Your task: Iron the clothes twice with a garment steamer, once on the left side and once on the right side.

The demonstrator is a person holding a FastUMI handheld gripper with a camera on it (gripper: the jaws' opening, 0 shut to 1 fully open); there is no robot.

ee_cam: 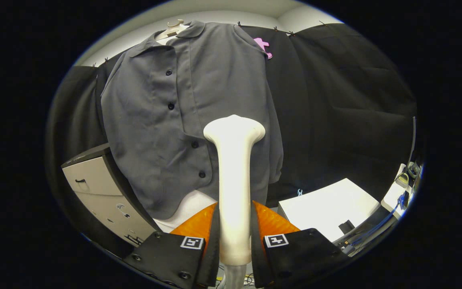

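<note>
A white garment steamer (234, 176) stands upright between my fingers, its wide head up against the cloth. My gripper (234, 218) is shut on the steamer's handle, both fingers pressing its sides. Beyond it hangs a grey button-up shirt (163, 120) on a pale hanger (173, 27). The steamer head (234, 130) sits on the shirt's right half, just right of the button row and at about mid-height. I cannot tell whether the head touches the fabric.
A grey drawer cabinet (98, 188) stands under the shirt's left side. A white table (329, 206) lies to the right of the fingers, with cables and small devices (405, 180) at its far end. Black cloth covers the wall behind.
</note>
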